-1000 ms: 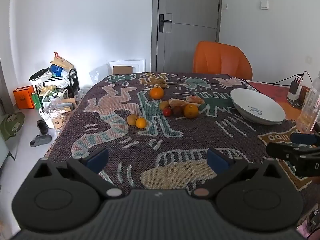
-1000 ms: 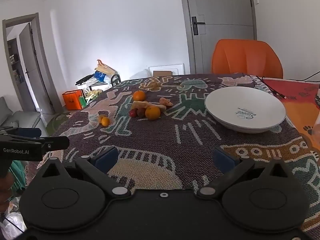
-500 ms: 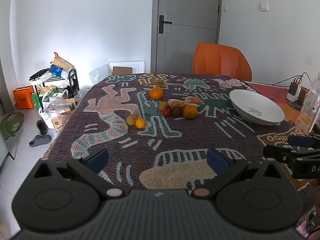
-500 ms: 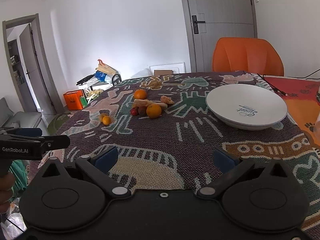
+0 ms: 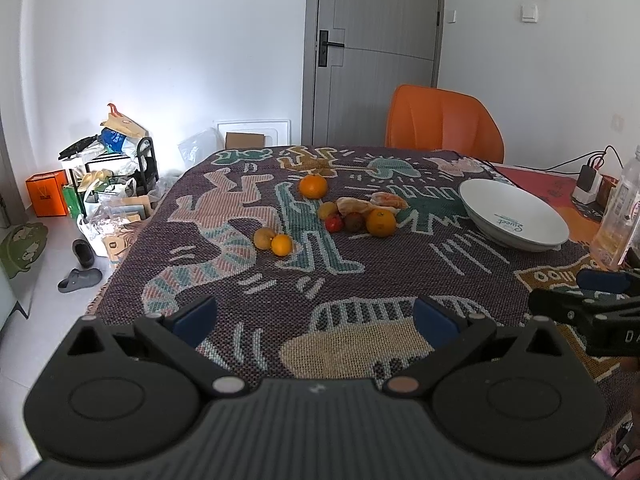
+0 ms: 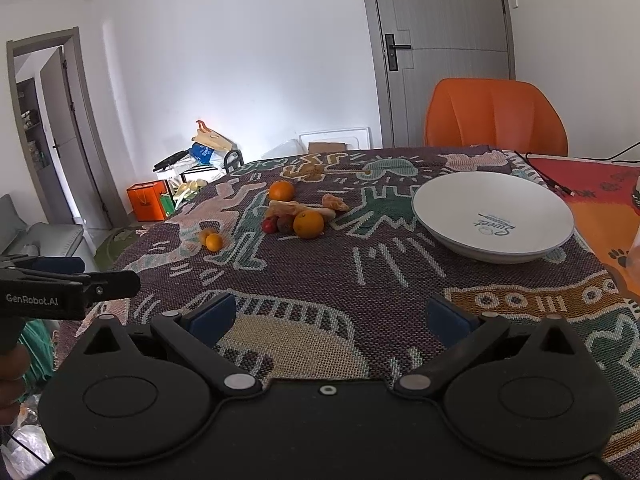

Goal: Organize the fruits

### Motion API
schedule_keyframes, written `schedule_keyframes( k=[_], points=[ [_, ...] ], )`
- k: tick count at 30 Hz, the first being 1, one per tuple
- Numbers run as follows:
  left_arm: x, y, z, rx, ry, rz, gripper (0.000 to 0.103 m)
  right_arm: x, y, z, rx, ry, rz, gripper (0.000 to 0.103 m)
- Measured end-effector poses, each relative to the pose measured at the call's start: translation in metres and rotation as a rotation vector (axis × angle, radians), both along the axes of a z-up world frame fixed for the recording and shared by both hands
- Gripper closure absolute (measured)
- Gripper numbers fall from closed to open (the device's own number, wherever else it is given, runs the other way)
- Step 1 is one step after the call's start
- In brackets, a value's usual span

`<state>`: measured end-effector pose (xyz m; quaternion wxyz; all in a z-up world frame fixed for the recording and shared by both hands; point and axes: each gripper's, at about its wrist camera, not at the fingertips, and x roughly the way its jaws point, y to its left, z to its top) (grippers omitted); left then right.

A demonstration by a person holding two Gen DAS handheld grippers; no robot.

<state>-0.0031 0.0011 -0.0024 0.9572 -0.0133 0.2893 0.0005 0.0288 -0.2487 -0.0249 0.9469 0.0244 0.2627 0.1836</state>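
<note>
Several fruits lie mid-table on the patterned cloth: a far orange [image 5: 313,186] [image 6: 281,191], a near orange [image 5: 381,223] [image 6: 308,224], a red fruit [image 5: 334,223], a dark fruit [image 5: 354,221], and two small yellow-orange fruits [image 5: 275,241] [image 6: 213,239] to the left. An empty white bowl [image 5: 513,216] [image 6: 493,216] stands at the right. My left gripper [image 5: 314,320] is open and empty above the near table edge. My right gripper [image 6: 330,318] is open and empty, also near the front edge, far from the fruit.
An orange chair [image 5: 443,124] stands behind the table. A clear plastic bottle [image 5: 614,220] and a charger with cables [image 5: 587,178] sit at the right edge. Bags, boxes and shoes [image 5: 100,184] clutter the floor at the left. A grey door [image 5: 374,52] is behind.
Both grippers have drawn back slightly from the table; the fruit and bowl appear a little farther away. Nothing on the table has moved.
</note>
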Motion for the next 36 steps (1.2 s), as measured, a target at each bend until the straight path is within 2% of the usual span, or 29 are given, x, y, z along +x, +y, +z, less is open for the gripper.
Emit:
schedule_keyframes(
  k=[36],
  points=[
    [-0.0010,0.0024,-0.0044,-0.018,-0.008,0.000,0.000,0.0015,0.0000,-0.0036,0.001,-0.002,-0.001,0.000]
  ],
)
